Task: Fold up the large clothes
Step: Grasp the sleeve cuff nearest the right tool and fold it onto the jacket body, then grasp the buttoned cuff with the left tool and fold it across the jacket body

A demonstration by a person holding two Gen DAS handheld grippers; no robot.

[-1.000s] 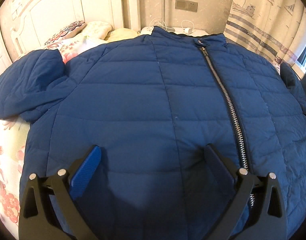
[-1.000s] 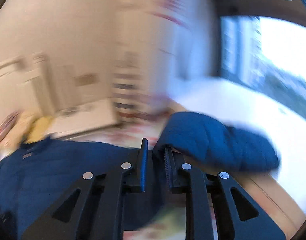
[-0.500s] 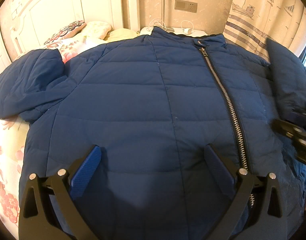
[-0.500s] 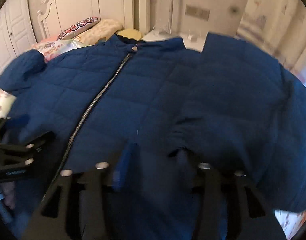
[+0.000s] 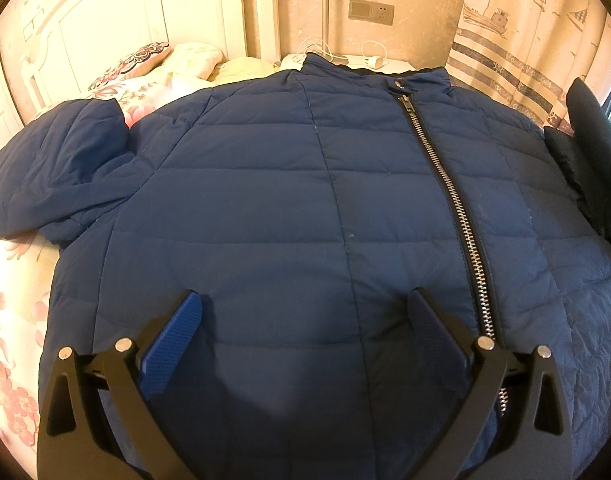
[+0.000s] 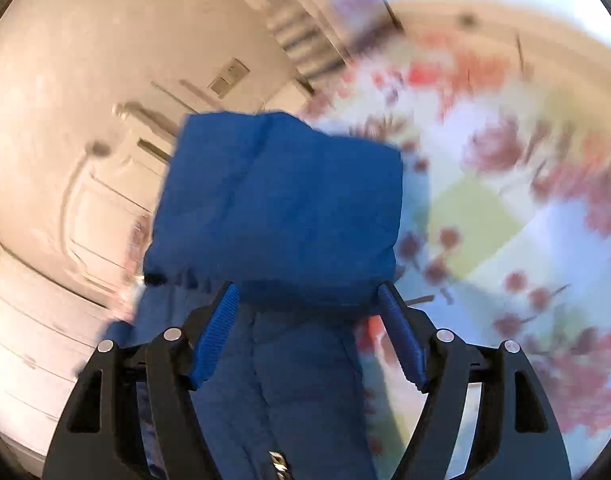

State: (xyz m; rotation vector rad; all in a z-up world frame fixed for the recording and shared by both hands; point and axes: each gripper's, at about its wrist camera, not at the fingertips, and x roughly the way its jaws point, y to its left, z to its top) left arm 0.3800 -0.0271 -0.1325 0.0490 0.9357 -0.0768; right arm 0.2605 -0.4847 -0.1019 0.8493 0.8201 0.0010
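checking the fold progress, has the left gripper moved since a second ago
No. The left gripper hovers open over the blue jacket at the same spot: its fingers frame the same quilted panels left of the zipper.

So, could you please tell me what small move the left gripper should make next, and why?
Probably swing the left gripper toward the sleeve on its side. Its jaws are open and hold nothing, the jacket lies flat and zipped on the bed, and that sleeve lies bunched out beside the body, not yet folded across the front.
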